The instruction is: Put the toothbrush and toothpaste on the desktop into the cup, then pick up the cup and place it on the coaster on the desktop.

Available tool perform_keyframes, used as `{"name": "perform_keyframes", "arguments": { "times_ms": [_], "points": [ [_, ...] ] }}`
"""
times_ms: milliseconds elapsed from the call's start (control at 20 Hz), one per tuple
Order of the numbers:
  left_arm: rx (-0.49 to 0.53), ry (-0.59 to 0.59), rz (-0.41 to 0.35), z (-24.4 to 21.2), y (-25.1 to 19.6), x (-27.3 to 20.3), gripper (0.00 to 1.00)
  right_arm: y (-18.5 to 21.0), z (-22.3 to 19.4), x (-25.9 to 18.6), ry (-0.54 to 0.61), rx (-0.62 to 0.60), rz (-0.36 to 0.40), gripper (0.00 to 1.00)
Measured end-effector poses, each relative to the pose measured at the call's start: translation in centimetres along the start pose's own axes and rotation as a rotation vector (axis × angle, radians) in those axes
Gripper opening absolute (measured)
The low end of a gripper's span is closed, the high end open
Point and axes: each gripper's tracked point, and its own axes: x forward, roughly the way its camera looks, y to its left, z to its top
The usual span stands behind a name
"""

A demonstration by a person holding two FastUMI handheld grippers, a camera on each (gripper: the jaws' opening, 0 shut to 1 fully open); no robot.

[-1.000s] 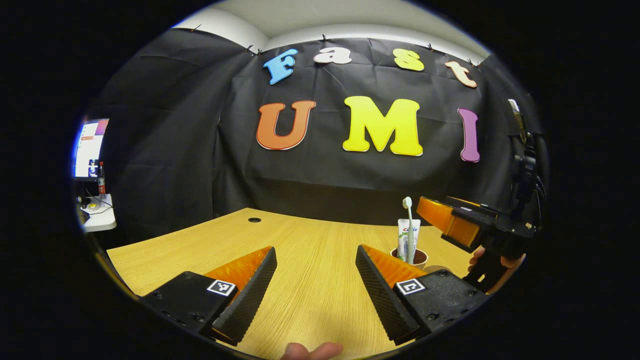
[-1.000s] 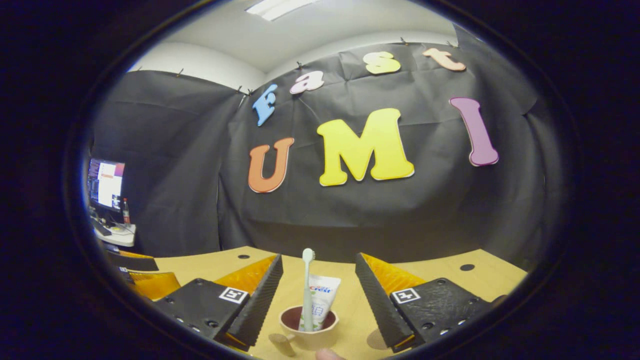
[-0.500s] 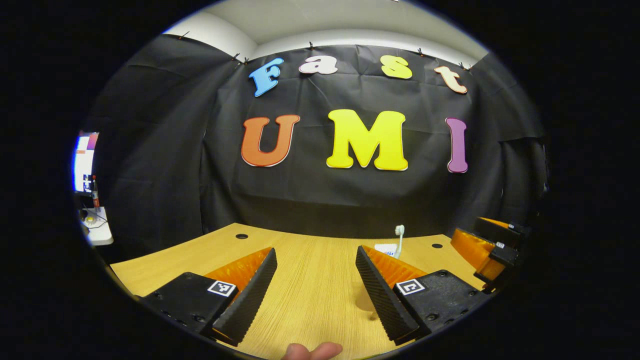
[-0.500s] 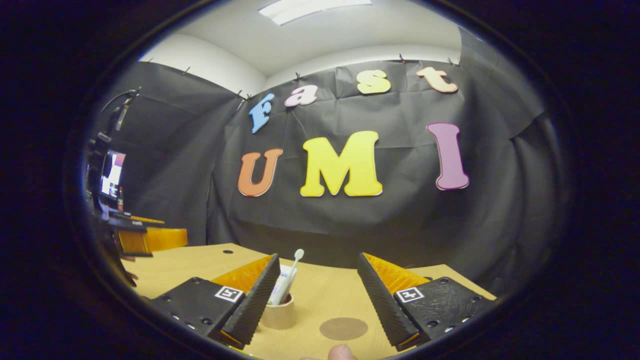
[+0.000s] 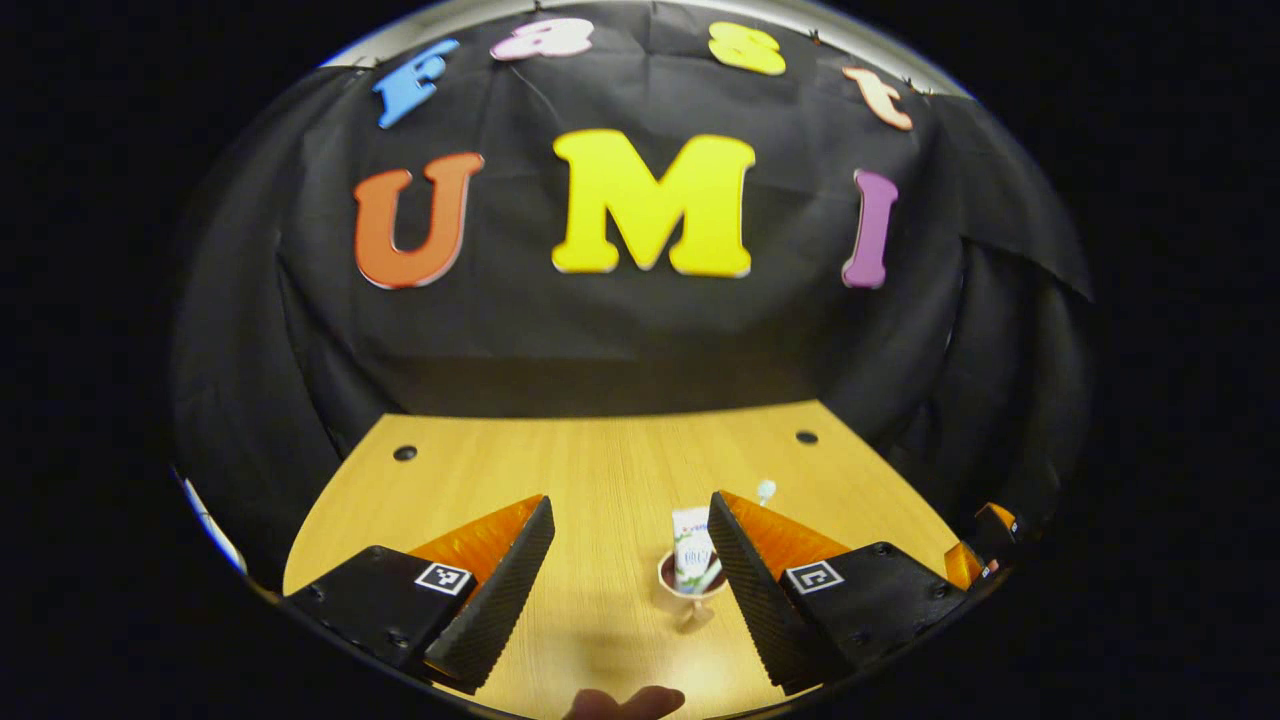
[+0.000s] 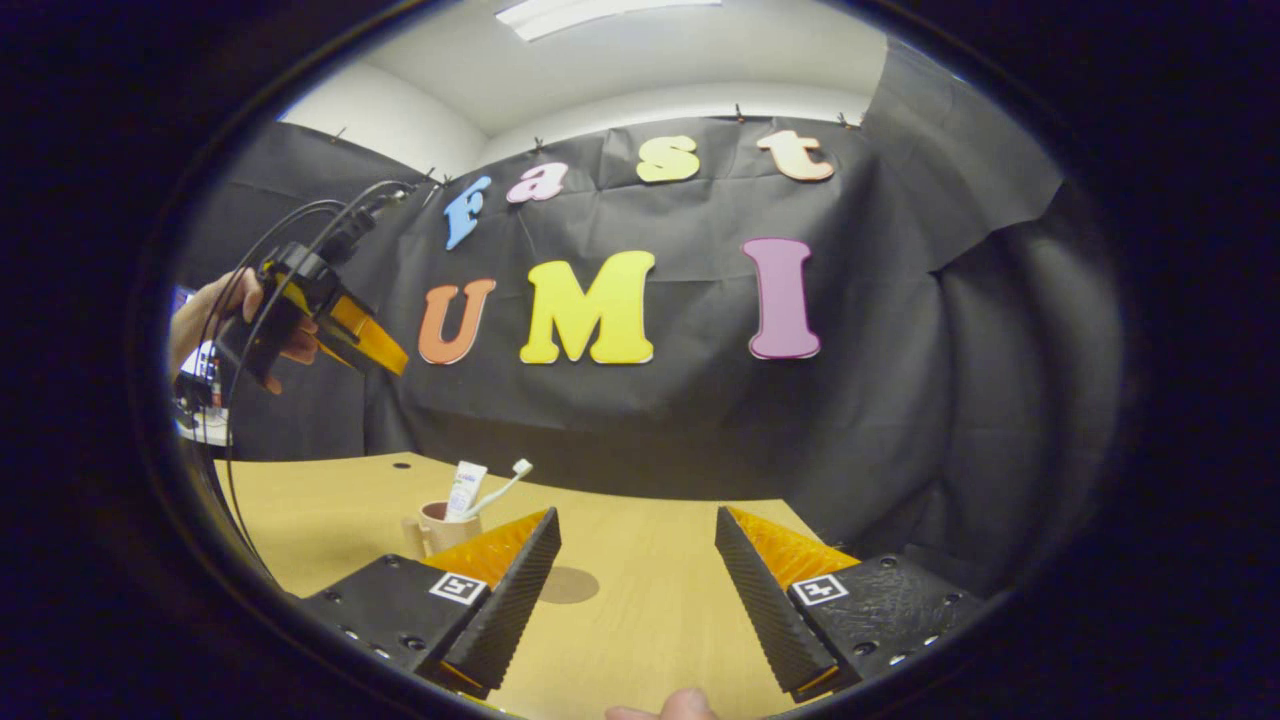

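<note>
A tan cup [image 5: 686, 588] stands upright on the wooden desk [image 5: 590, 470], holding a white toothpaste tube [image 5: 692, 547] and a toothbrush [image 5: 764, 490] that leans right. My left gripper [image 5: 630, 590] hangs high above it, open and empty, tilted down. In the right gripper view the cup [image 6: 441, 527] with the tube [image 6: 466, 487] and the brush [image 6: 500, 488] stands left of a round brown coaster [image 6: 570, 586], apart from it. My right gripper [image 6: 635, 590] is open and empty, low over the desk to the right of the coaster. A hand [image 6: 215, 315] holds the left gripper [image 6: 385, 352] up at the left.
Two cable holes [image 5: 405, 453] [image 5: 806, 437] sit near the desk's far edge, under the black cloth wall. A side table with a monitor [image 6: 200, 395] shows far left. Part of the right gripper [image 5: 978, 548] pokes in at the desk's right edge.
My right gripper has drawn back and to the right, leaving the cup standing left of the coaster. My left gripper has risen and tipped down over the cup.
</note>
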Motion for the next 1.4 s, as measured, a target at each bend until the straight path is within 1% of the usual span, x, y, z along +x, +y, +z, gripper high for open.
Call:
{"name": "perform_keyframes", "arguments": {
  "times_ms": [100,150,250,300,350,400,450,550,750,800,850,900,950,1000,1050,1250,1400],
  "points": [
    [0.021,0.192,-0.010,-2.2,-0.6,0.9,0.98,-2.0,-1.3,-1.8,0.016,-0.002,-0.035,0.96],
    [-0.001,0.288,-0.023,-3.7,-1.3,1.2,1.00,-3.1,-2.2,-2.5,0.025,-0.016,-0.059,0.96],
    [-0.068,0.484,-0.053,-7.1,-2.9,1.6,0.98,-4.7,-4.0,-4.0,0.058,-0.009,-0.093,0.95],
    [-0.086,0.565,-0.051,-8.5,-3.3,1.9,0.99,-5.0,-4.7,-4.6,0.075,0.027,-0.091,0.95],
    [-0.093,0.618,-0.029,-9.7,-3.3,2.2,0.99,-4.9,-5.0,-5.1,0.090,0.076,-0.079,0.96],
    [-0.096,0.653,-0.014,-10.7,-3.3,2.6,0.99,-5.2,-5.3,-5.4,0.100,0.122,-0.075,0.94],
    [-0.102,0.678,-0.020,-11.5,-3.5,2.9,0.99,-6.0,-5.4,-5.5,0.100,0.150,-0.087,0.94],
    [-0.123,0.716,-0.038,-12.3,-4.2,2.9,0.99,-8.1,-5.8,-5.8,0.099,0.170,-0.134,0.94],
    [-0.137,0.753,-0.038,-12.3,-4.9,3.0,0.99,-10.4,-5.6,-7.0,0.097,0.220,-0.190,0.95],
    [-0.137,0.765,-0.038,-12.2,-5.1,3.1,0.99,-10.7,-5.2,-7.4,0.086,0.232,-0.198,0.95],
    [-0.135,0.777,-0.037,-12.2,-5.3,3.2,0.99,-10.9,-5.1,-7.6,0.078,0.238,-0.204,0.91],
    [-0.131,0.789,-0.034,-12.1,-5.3,3.3,0.99,-10.9,-5.1,-7.6,0.071,0.240,-0.210,0.91],
    [-0.127,0.804,-0.028,-12.1,-5.3,3.3,0.90,-10.9,-5.1,-7.6,0.066,0.242,-0.212,0.91],
    [-0.128,0.814,-0.027,-11.9,-5.4,3.3,0.99,-11.0,-5.1,-7.6,0.065,0.242,-0.217,0.99],
    [-0.130,0.821,-0.030,-11.5,-5.5,3.4,0.99,-11.1,-5.2,-7.6,0.066,0.241,-0.219,0.95],
    [-0.126,0.835,-0.020,-9.3,-5.0,3.2,0.97,-11.4,-5.1,-8.0,0.064,0.248,-0.232,0.95],
    [-0.128,0.837,-0.006,-7.0,-4.2,3.4,0.91,-11.3,-5.4,-8.0,0.061,0.252,-0.234,0.95]
  ]
}}
